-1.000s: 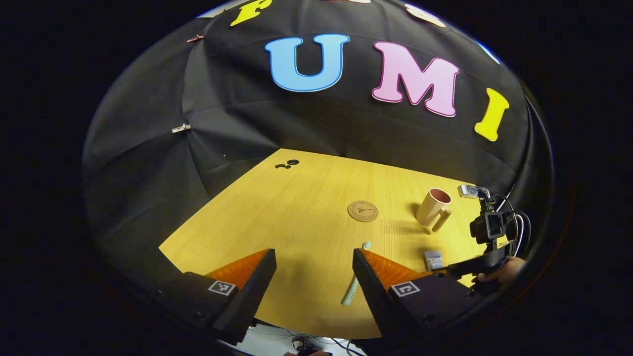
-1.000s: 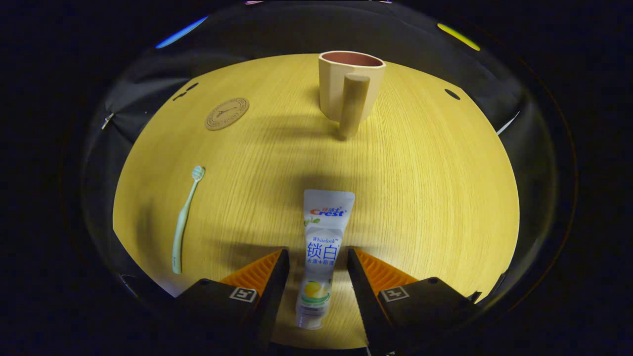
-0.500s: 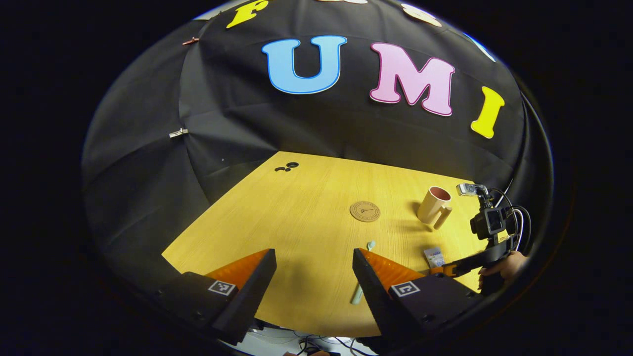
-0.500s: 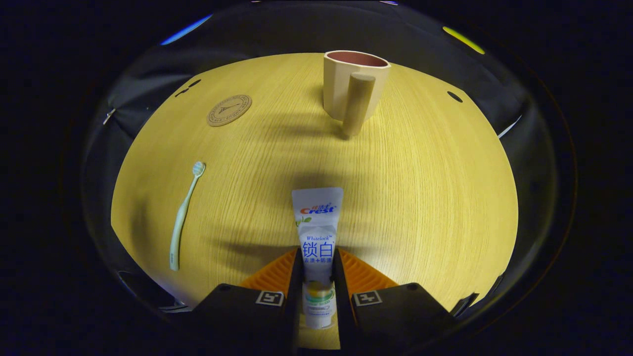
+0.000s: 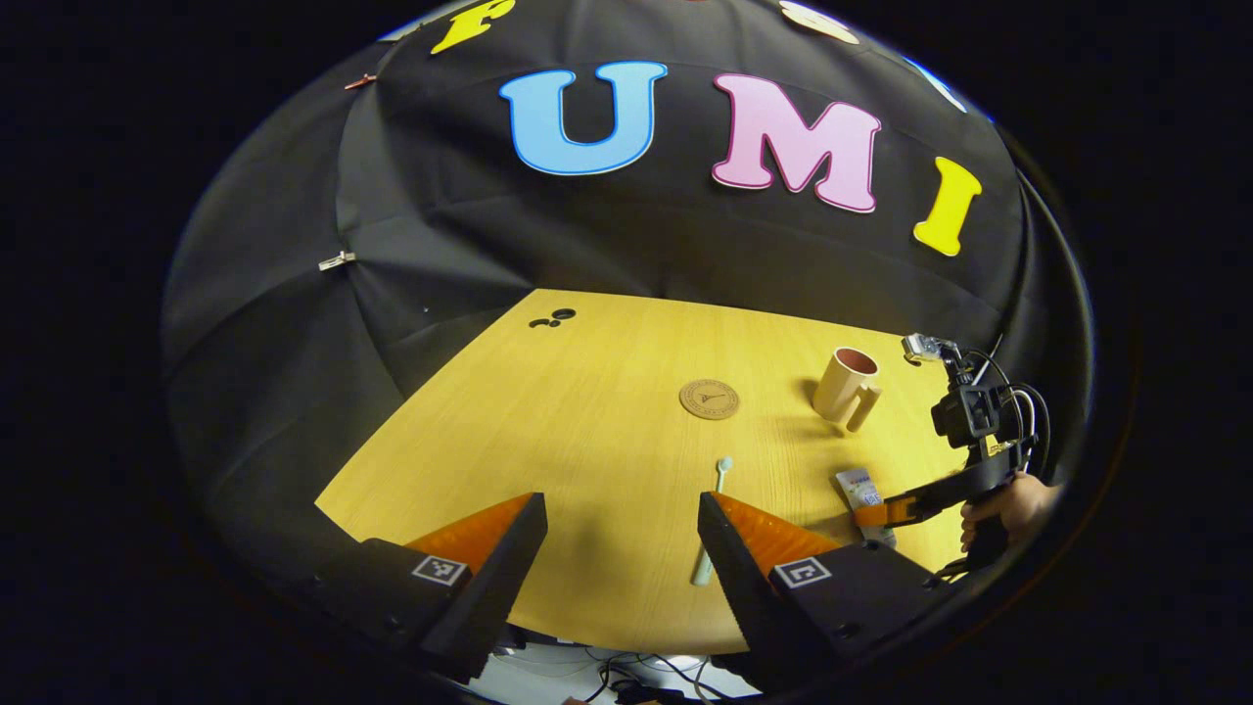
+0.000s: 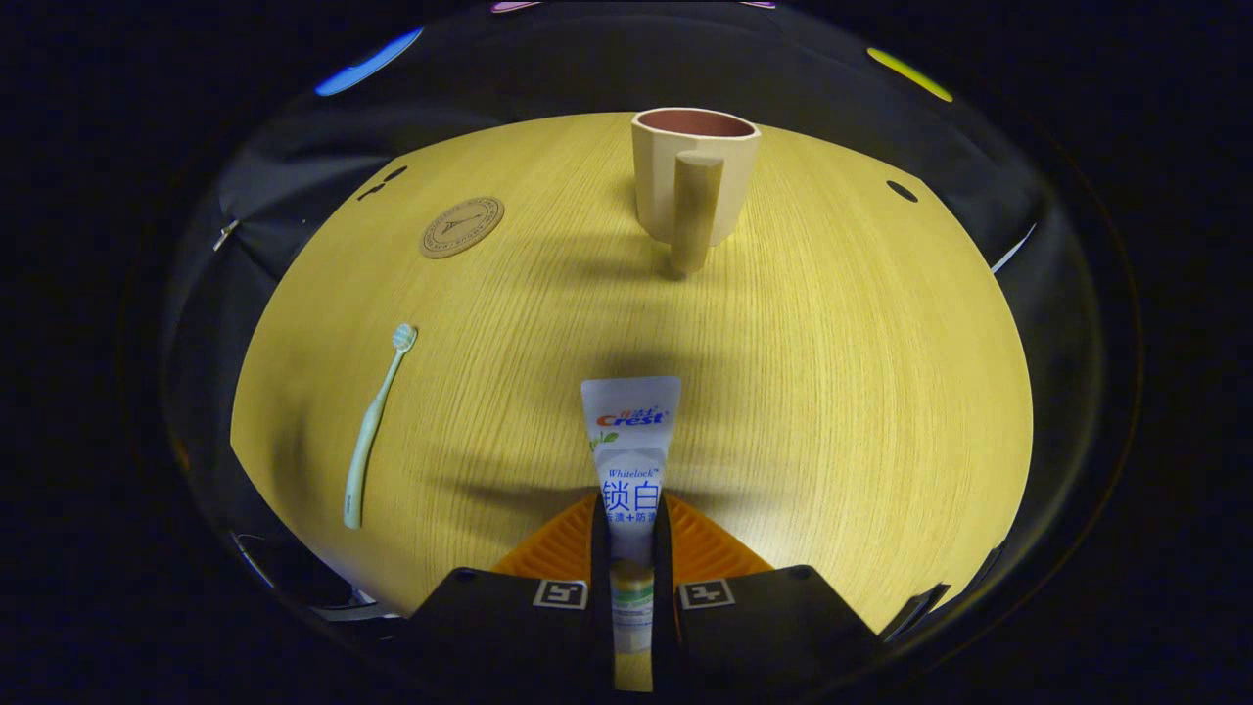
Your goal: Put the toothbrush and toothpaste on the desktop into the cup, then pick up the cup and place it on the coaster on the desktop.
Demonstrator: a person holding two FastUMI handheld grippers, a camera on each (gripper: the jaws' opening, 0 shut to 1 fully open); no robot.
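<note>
In the right gripper view my right gripper [image 6: 627, 514] is shut on the white toothpaste tube [image 6: 629, 441], both fingers squeezing its lower half, its flat end pointing at the cup. The beige cup [image 6: 693, 176] stands upright ahead, handle toward me. A pale green toothbrush [image 6: 375, 428] lies flat at the left, and the round brown coaster [image 6: 462, 226] lies beyond it. In the left gripper view my left gripper [image 5: 623, 534] hangs open over the table's near edge with nothing between its fingers; the toothbrush [image 5: 711, 524] lies just beside its right finger. Farther right are the coaster [image 5: 709, 399], the cup [image 5: 844, 386], the toothpaste tube [image 5: 861, 490] and the right gripper [image 5: 896, 511].
The wooden table [image 5: 578, 431] has dark holes near its far left corner [image 5: 553, 318]. A hand [image 5: 1008, 504] holds the right gripper at the table's right side. Cables lie on the floor below the near edge [image 5: 626, 681].
My right gripper has shut on the toothpaste tube, which was lying between open fingers a second ago, and squeezed tighter since. The left gripper has drifted slightly, staying open.
</note>
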